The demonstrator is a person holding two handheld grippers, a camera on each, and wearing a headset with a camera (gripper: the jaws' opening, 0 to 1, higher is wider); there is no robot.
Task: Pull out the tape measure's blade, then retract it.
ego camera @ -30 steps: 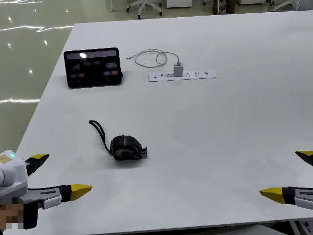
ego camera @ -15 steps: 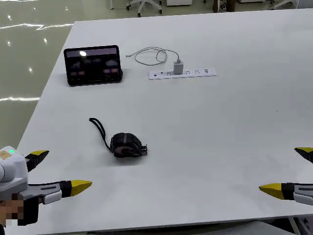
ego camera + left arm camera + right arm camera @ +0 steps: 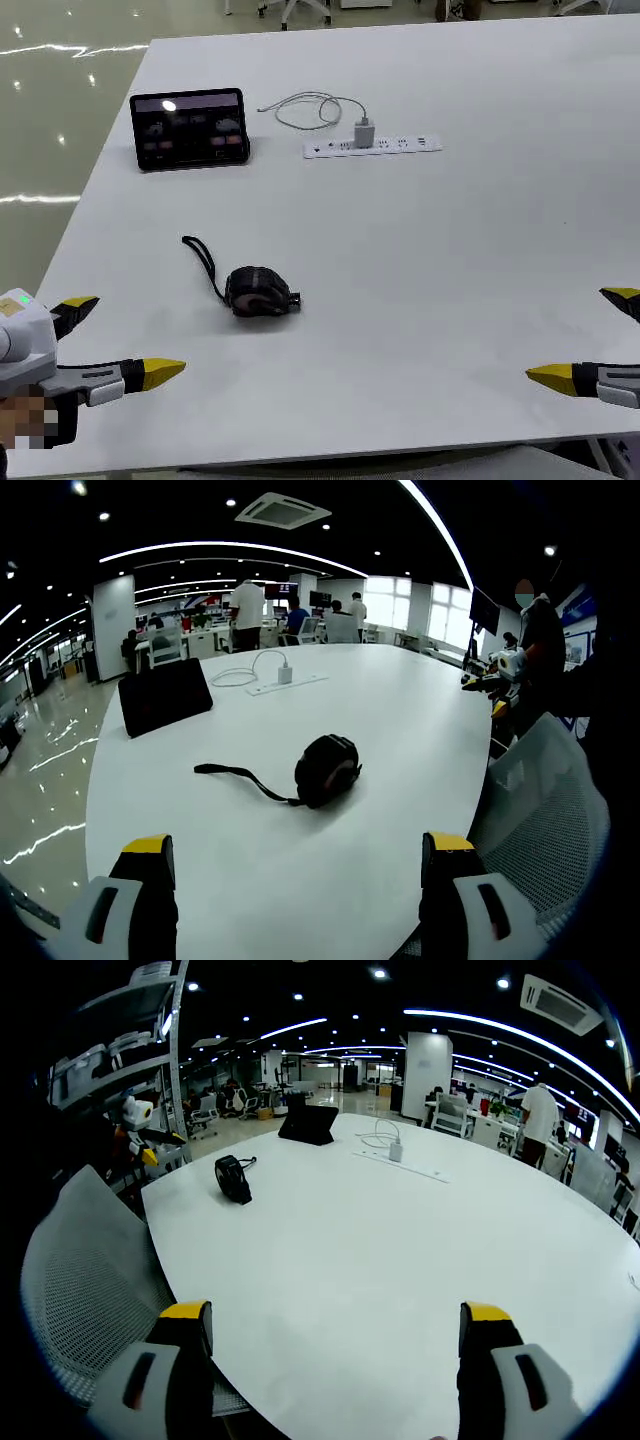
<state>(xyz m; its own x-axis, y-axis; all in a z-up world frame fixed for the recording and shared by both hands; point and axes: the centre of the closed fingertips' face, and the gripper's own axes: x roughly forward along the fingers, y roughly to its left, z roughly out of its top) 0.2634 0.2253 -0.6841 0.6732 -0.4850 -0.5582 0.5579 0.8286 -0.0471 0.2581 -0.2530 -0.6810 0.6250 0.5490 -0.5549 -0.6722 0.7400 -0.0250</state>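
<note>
Head view: the tape measure (image 3: 260,291) lies on the white table (image 3: 430,260), left of centre and well apart from both tools. Your left gripper (image 3: 122,338) and right gripper (image 3: 585,336) hover empty with jaws apart. The right one is cut off at the frame edge.

Left gripper view: the case sits ahead with no blade drawn out, so judge both pull and retraction as not yet done.

Right gripper view: the case is far off and small, and its blade hook cannot be made out.
</note>
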